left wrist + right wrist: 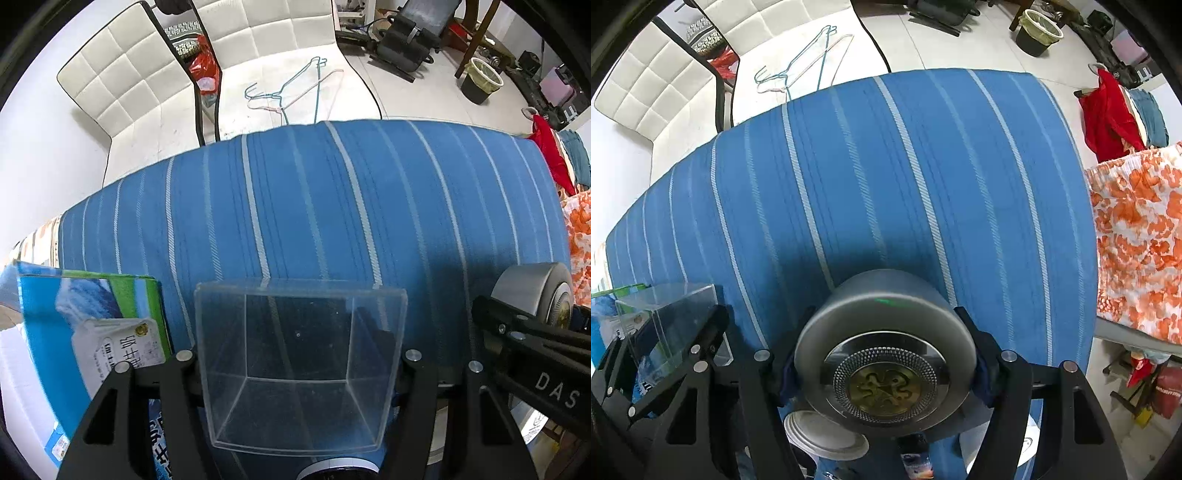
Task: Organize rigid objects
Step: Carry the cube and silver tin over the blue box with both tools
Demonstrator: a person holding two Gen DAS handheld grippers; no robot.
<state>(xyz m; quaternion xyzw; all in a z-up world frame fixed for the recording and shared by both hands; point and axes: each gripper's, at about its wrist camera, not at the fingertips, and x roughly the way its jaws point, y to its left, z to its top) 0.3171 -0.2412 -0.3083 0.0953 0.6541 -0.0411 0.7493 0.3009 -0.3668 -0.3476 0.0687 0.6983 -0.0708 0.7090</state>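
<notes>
My left gripper is shut on a clear acrylic box, held between its two black fingers above the blue striped cloth. The box also shows at the lower left of the right wrist view. My right gripper is shut on a round grey metal tin with a gold embossed lid facing the camera. The tin also shows at the right edge of the left wrist view, beside the box.
A blue and green milk carton lies at the left. A white round lid and a small bottle sit below the tin. An orange floral cloth lies right. White chairs with wire hangers stand beyond.
</notes>
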